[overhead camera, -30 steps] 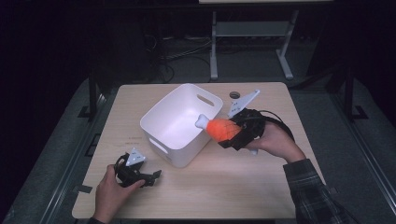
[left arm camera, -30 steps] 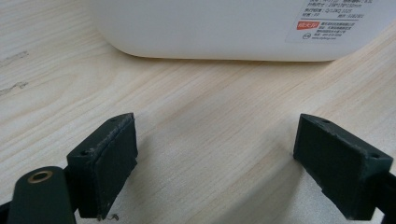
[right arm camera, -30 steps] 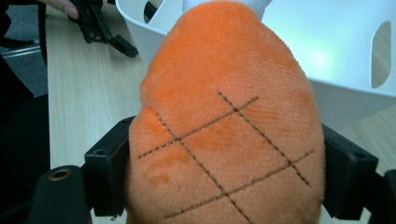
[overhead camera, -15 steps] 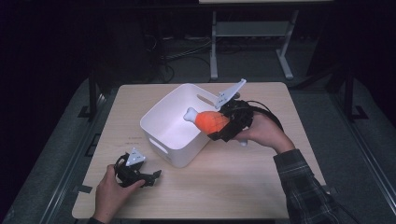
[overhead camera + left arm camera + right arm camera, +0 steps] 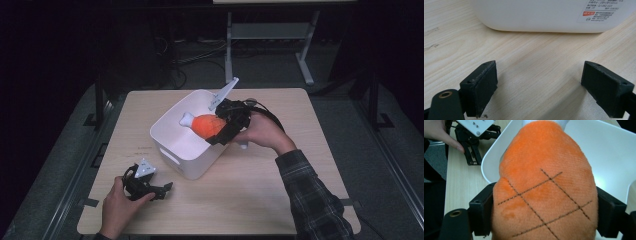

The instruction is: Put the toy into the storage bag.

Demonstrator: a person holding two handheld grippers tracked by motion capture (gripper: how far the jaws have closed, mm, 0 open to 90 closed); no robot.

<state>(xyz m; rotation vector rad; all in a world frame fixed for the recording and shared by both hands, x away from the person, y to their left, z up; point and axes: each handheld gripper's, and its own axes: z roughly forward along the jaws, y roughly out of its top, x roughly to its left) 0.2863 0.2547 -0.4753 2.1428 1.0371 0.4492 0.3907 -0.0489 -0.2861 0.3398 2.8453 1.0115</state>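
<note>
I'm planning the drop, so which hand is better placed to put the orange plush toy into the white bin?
Right. The right gripper is shut on the orange plush toy and holds it above the white bin. The left gripper rests open on the table in front of the bin, with nothing between its jaws.

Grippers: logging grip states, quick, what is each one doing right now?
Left gripper: open, nothing between its jaws, resting on the table.
Right gripper: shut on the orange plush, held over the white bin.
</note>
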